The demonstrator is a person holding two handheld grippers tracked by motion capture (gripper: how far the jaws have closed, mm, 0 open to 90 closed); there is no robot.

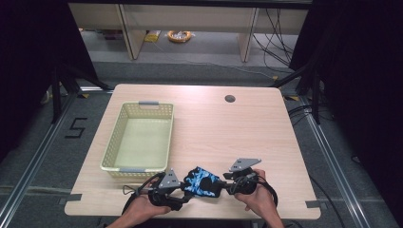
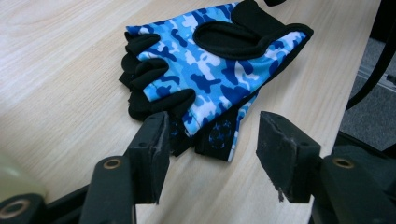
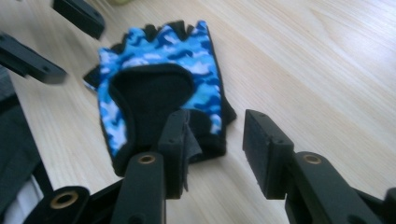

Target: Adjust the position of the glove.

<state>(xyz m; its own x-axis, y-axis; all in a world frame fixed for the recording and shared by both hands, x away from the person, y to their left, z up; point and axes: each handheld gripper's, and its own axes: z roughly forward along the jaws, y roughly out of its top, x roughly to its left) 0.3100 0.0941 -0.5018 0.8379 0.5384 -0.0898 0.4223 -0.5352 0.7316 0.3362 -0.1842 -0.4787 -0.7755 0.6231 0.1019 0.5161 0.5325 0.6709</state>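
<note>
A camouflage glove (image 1: 203, 181) was laid flat on the surface (image 1: 247, 133) between both grippers' spread fingers, left (image 2: 209, 144) and right (image 3: 215, 144), unpinched; its edges were best approached low

Blue camouflage glove (image 1: 203, 181) with black trim, pale yellow basket (image 1: 110, 150), light wood table (image 1: 228, 133)

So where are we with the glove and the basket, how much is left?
Nothing looks finished: the yellow basket is empty. In hand: the blue camo glove lies flat on the table near the front edge, between both claws. The left claw is open around its finger end, pads apart from the fabric; the right claw is open at the cuff. Left, probably: grip it, lift it, and drop it into the basket.
</note>
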